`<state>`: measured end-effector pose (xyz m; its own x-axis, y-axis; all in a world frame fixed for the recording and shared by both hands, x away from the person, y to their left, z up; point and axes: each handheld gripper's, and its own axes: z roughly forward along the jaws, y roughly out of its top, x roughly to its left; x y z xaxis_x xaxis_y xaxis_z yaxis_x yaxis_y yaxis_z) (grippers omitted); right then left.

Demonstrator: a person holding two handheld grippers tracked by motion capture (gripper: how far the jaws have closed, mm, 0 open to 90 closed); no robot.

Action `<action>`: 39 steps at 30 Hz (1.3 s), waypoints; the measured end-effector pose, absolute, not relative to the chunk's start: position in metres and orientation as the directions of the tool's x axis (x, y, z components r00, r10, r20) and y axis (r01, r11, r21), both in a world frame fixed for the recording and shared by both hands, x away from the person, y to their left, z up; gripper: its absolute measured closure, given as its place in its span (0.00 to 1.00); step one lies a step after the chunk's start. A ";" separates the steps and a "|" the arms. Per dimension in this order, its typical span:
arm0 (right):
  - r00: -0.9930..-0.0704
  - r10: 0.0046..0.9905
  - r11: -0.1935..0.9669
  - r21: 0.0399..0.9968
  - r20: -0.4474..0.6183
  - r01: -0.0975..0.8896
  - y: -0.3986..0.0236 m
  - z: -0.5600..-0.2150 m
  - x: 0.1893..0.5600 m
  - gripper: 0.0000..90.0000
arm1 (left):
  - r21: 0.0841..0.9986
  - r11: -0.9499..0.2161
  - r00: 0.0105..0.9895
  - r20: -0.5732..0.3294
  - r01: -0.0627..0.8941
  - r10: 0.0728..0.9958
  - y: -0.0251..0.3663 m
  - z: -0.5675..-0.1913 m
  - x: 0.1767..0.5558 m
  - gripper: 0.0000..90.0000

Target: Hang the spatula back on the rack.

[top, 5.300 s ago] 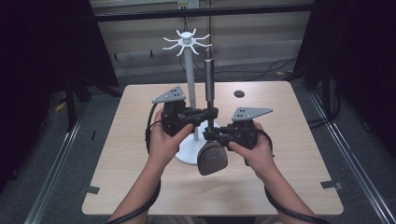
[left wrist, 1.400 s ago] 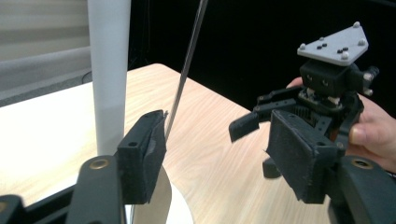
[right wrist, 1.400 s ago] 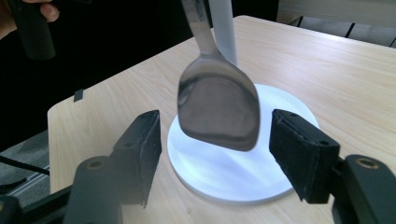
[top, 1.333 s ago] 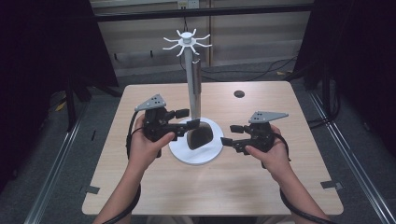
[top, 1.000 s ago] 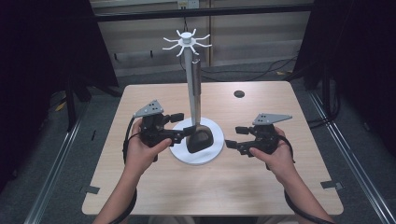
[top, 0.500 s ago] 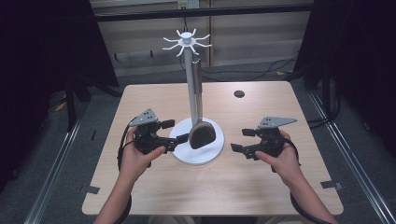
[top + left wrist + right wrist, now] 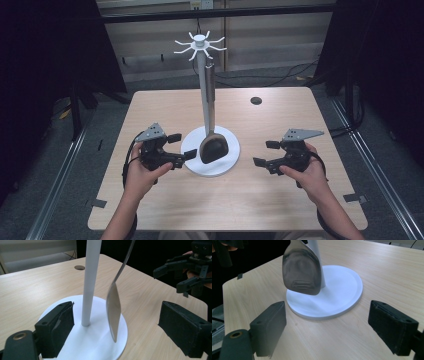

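The metal spatula point(image 7: 214, 145) hangs from the white hook stand point(image 7: 202, 65), blade just above its round base point(image 7: 225, 165), while my left gripper point(image 7: 181, 147) and right gripper point(image 7: 265, 153), jaws just opened wide and holding nothing, flank that base on the wooden table point(image 7: 280, 115).

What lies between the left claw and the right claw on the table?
In the high view, the white stand's base and the hanging spatula lie between the left claw and right claw.

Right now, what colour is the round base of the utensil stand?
White, the round base shows best in the right gripper view.
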<state>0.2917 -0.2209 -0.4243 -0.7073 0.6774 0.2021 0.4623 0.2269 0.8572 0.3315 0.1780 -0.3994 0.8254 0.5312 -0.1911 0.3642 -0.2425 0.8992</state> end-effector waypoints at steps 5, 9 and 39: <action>-0.704 0.682 0.227 0.858 0.198 0.461 -0.227 -0.427 0.289 0.15 | 0.894 -0.248 0.818 -0.191 0.372 0.542 0.182 -0.408 0.330 0.12; -0.700 0.686 0.225 0.857 0.199 0.463 -0.231 -0.429 0.287 0.15 | 0.895 -0.244 0.818 -0.194 0.374 0.542 0.185 -0.413 0.330 0.12; -0.673 0.718 0.259 0.829 0.178 0.496 -0.259 -0.452 0.272 0.13 | 0.855 -0.289 0.769 -0.178 0.430 0.614 0.216 -0.450 0.329 0.10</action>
<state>0.2720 -0.2587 -0.4521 -0.6730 0.7179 0.1780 0.4955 0.2589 0.8291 0.3291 0.2160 -0.4503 0.7686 0.6143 -0.1785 0.4300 -0.2894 0.8552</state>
